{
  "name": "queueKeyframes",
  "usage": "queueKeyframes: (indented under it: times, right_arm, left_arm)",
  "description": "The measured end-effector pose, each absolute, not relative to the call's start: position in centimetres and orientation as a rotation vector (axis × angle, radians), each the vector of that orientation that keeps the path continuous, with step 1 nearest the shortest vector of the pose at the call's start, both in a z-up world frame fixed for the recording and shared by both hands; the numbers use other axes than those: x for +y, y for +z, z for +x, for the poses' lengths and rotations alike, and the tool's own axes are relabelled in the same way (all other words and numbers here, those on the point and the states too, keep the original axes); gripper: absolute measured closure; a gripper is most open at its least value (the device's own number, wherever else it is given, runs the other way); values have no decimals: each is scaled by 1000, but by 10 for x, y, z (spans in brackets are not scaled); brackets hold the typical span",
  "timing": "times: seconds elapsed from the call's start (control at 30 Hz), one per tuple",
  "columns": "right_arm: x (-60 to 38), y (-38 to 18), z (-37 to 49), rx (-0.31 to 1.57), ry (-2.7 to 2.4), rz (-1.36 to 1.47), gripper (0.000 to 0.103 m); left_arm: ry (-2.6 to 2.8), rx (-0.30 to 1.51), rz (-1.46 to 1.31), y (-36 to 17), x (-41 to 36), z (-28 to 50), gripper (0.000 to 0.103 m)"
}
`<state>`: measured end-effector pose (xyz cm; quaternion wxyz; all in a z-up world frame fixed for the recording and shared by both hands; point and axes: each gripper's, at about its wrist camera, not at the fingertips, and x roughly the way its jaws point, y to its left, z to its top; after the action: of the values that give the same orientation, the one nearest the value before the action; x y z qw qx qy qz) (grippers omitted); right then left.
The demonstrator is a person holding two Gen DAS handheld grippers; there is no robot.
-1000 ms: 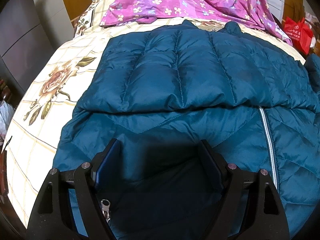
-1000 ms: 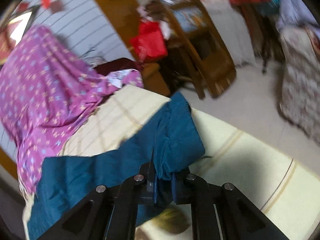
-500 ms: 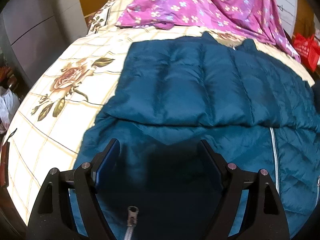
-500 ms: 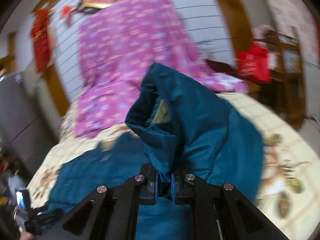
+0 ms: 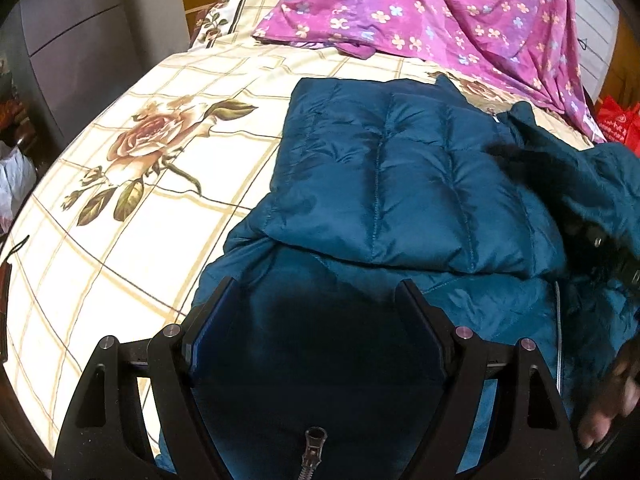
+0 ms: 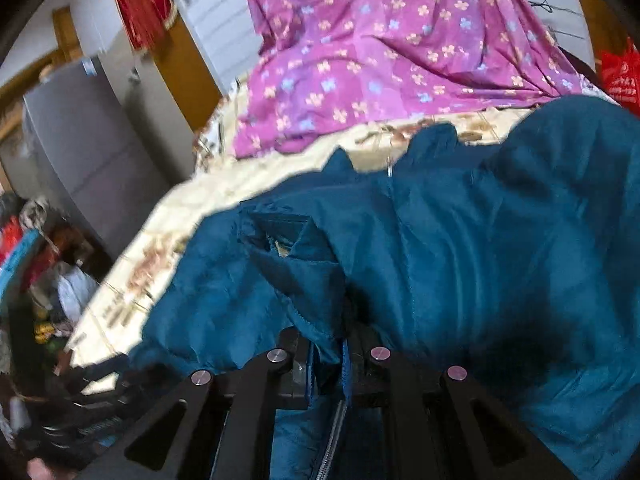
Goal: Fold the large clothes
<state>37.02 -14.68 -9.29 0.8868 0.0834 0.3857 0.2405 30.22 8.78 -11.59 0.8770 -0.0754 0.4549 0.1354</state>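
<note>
A teal quilted down jacket (image 5: 400, 184) lies on the bed, its left sleeve folded flat across the front. My left gripper (image 5: 316, 292) is open and empty, hovering over the jacket's lower front near the zipper pull (image 5: 314, 446). My right gripper (image 6: 326, 350) is shut on the cuff of the jacket's right sleeve (image 6: 308, 280) and holds it over the jacket body (image 6: 500, 260). The right gripper also shows at the right edge of the left wrist view (image 5: 608, 256), under the raised sleeve.
The bed has a cream sheet with rose prints (image 5: 152, 136). A purple flowered cloth (image 5: 420, 12) lies at the head of the bed. A grey cabinet (image 5: 80, 52) stands left of the bed. A red bag (image 5: 618, 120) is at the far right.
My right gripper has swung the sleeve up and over from the bed's right side onto the jacket body. My left gripper has drawn back slightly, still open.
</note>
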Motion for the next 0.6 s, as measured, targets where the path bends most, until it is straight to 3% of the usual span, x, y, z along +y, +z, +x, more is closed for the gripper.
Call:
queueKeyframes:
  times: [0.17,0.23,0.3,0.37,0.6]
  right_arm:
    - [-143,-90,360,812,519,139,87]
    - [-149,-88,350,798,523,141,73]
    - [-152,-87,340,771,534,139,41]
    - [-158,-83,331,738,519,120,29]
    - [-189,-67,296,816,324,45,28]
  left_arm:
    - [282,948,-153,-118,85,302,23]
    - [272,940,-155,-117,83,302,23]
    - [280,919,-141,-115,79,300,23]
    - [282,902,-132,-112,76,298,23]
    - [103,838,-146,-99,50,288,23]
